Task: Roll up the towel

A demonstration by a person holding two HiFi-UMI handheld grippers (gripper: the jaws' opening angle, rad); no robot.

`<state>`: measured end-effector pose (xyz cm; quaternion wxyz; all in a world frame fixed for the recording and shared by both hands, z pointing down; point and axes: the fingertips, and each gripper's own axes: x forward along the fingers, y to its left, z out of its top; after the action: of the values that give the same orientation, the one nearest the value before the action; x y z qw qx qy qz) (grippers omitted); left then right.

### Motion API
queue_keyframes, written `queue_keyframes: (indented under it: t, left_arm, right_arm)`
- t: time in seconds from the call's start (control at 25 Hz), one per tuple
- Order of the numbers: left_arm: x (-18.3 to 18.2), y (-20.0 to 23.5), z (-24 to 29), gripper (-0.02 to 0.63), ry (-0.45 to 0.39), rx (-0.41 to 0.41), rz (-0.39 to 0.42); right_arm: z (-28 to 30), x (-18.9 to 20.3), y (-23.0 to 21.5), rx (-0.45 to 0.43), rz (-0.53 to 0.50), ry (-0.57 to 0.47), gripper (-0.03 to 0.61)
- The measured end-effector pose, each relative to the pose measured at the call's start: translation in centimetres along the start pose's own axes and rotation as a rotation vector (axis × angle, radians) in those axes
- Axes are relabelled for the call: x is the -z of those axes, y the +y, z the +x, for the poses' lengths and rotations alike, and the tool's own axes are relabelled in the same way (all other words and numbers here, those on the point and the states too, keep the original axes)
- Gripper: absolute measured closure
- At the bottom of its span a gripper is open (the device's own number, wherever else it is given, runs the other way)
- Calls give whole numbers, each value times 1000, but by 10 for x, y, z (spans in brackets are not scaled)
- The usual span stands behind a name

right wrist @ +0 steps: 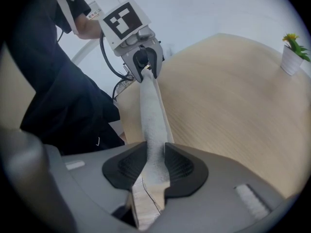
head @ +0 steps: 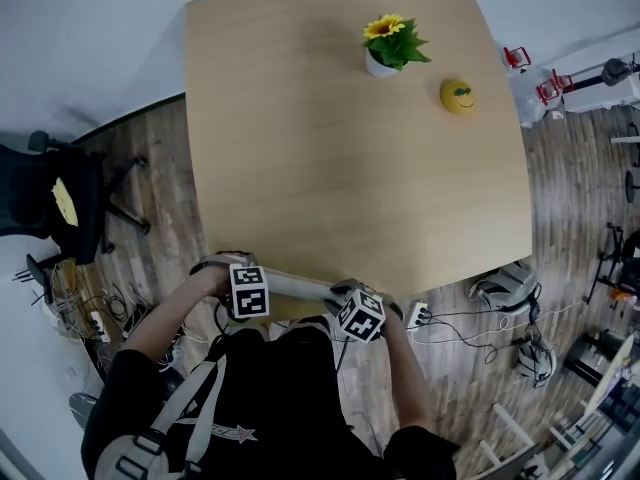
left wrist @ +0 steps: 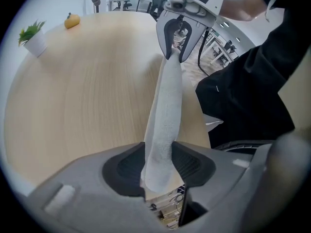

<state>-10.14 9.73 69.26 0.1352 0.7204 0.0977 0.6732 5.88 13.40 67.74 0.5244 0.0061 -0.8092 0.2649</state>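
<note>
Grippers come nearest, both at the near edge of the light wooden table with rounded corners (head: 340, 188), close against the person's black top. The left gripper (left wrist: 159, 165) has its dark ribbed pads closed on one end of the pale grey terry towel (left wrist: 167, 101), which is wound into a slim roll. A short stub of cloth pokes out behind the pads. The right gripper (right wrist: 155, 166) clamps the other end the same way, with cloth touching both pads. Between them the roll runs in a straight line along the table's near edge. Whether it rests on the wood or hangs just above it cannot be told.

Farther across the table, towards its far right corner, stands a small white pot holding a yellow sunflower with green leaves (head: 390, 43). Just beyond and to the right of it, near the table's right edge, lies a round yellow toy with a smiling face (head: 458, 96). Off the table's left side, a black office chair (head: 50, 198) stands on the wood-plank floor.
</note>
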Motion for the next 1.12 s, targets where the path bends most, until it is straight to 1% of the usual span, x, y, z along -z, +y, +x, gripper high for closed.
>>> queue_keyframes:
  t: [0.04, 0.32, 0.64, 0.92, 1.12]
  left_arm:
    - [-1, 3, -1, 423, -2, -8, -3]
    - [-6, 22, -9, 414, -16, -52, -22]
    - [-9, 41, -21, 416, -28, -114, -64]
    - [-9, 58, -24, 430, -49, -175, -110]
    - [-10, 62, -20, 436, -36, -206, -102]
  right_arm:
    - [-1, 0, -3, 5, -3, -2, 457]
    - [-14, -5, -26, 43, -4, -41, 396]
    - [-25, -10, -42, 67, -7, -60, 391]
    - [-30, -10, -61, 116, 14, -80, 393]
    - [-25, -9, -68, 134, 15, -81, 393]
